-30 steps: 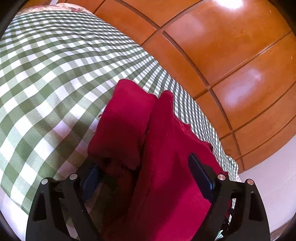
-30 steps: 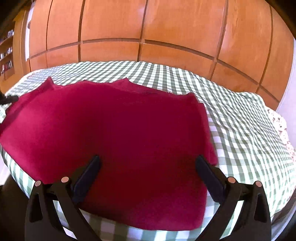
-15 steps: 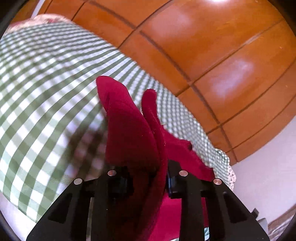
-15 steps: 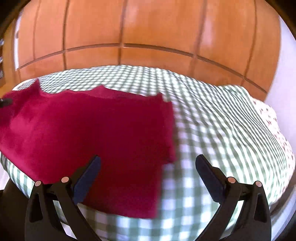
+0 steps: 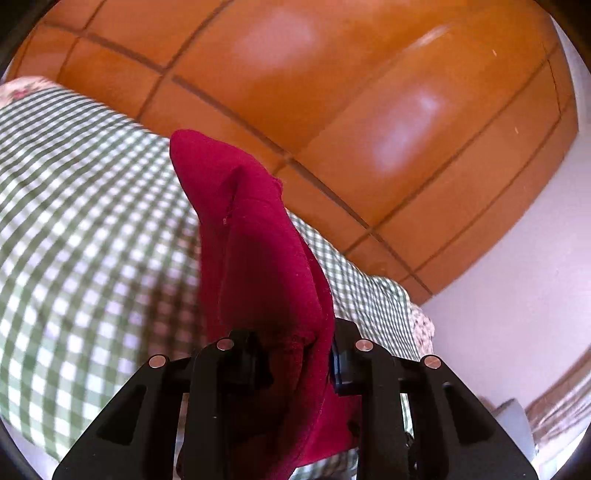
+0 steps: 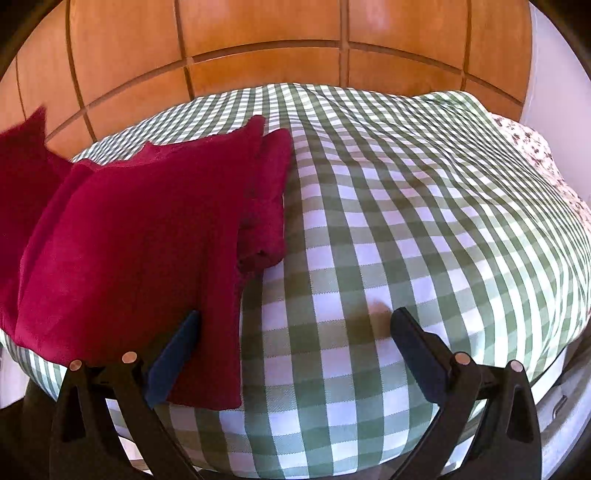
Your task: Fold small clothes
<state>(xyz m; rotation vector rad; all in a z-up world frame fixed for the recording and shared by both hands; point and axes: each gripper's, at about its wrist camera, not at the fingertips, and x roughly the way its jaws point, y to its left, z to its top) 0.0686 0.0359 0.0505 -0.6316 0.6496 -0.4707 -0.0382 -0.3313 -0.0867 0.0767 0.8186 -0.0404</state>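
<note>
Cloth: one red cloth (image 6: 140, 236) lay on the bed's left side, reaching its near edge; one part was lifted off the bed.
Bed: one bed (image 6: 406, 206) with a green and white check cover, against a wood wall (image 6: 258, 33).
Left gripper: the left gripper (image 5: 295, 363) was clamped on a bunch of the cloth (image 5: 258, 258) and held it up above the bed.
Right gripper: the right gripper (image 6: 295, 339) had its jaws wide apart with nothing between them. Its left finger (image 6: 173, 354) was over the cloth's right edge.
Change: a second ago the left jaws were wide apart around the cloth low on the bed. The cloth looked flat then; now a fold lay on its right side.
</note>
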